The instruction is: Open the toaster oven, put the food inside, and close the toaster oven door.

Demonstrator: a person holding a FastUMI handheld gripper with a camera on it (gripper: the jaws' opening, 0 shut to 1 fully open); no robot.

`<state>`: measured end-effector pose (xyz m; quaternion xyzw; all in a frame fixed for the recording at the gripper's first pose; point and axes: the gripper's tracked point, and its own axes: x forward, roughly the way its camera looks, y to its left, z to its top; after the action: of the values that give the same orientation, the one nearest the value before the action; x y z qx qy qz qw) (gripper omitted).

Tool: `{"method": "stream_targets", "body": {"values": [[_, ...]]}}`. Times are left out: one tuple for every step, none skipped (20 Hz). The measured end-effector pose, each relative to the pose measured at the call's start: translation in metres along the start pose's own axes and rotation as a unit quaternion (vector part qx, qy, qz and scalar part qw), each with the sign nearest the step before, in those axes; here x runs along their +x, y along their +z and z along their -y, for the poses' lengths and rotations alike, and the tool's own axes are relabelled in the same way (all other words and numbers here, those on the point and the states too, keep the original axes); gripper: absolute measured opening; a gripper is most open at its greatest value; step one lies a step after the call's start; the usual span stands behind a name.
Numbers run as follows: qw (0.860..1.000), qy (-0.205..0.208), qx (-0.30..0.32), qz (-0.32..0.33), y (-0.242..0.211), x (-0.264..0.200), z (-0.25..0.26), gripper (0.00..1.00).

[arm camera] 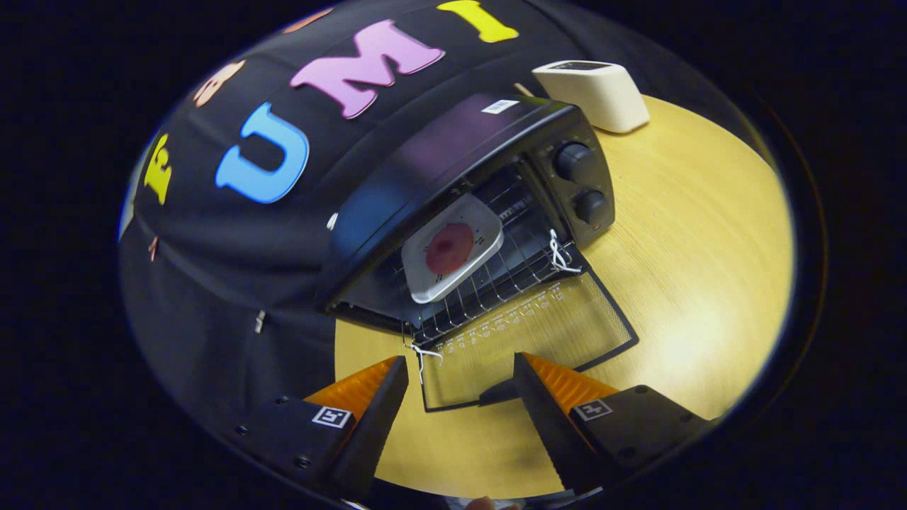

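Observation:
A black toaster oven (453,152) stands on the wooden table beyond my fingers, its glass door (528,340) folded down flat toward me. On the wire rack (496,280) inside rests a white square plate (453,246) with a round reddish piece of food (449,248) on it. My gripper (460,374) hovers open just in front of the lowered door. Nothing is between its fingers; the door's front edge and handle (499,392) lie between the fingertips.
A cream-coloured toaster (594,91) stands behind the oven at the table's far side. Two knobs (581,184) sit on the oven's right panel. Bare wooden tabletop (694,234) spreads to the right of the oven. White string ties (560,255) hang at the rack's corners.

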<state>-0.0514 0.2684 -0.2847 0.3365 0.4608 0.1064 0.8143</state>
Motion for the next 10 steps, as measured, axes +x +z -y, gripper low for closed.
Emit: {"method": "stream_targets", "body": {"values": [[1.0, -0.002, -0.031, -0.007, -0.006, -0.006, -0.001, 0.98], [0.998, -0.004, -0.06, -0.012, -0.012, -0.009, -0.002, 0.99], [0.996, -0.007, -0.089, -0.018, -0.019, -0.013, -0.001, 0.99], [0.993, -0.013, -0.116, -0.023, -0.026, -0.014, 0.003, 0.99], [0.99, -0.02, -0.138, -0.027, -0.035, -0.012, 0.007, 0.99], [0.987, -0.029, -0.156, -0.033, -0.043, -0.01, 0.012, 0.99], [0.984, -0.036, -0.169, -0.042, -0.053, -0.009, 0.018, 0.99], [0.981, -0.043, -0.18, -0.051, -0.062, -0.007, 0.022, 0.99], [0.978, -0.05, -0.191, -0.061, -0.071, -0.003, 0.028, 0.99], [0.975, -0.06, -0.203, -0.072, -0.079, 0.002, 0.034, 0.99]]}}
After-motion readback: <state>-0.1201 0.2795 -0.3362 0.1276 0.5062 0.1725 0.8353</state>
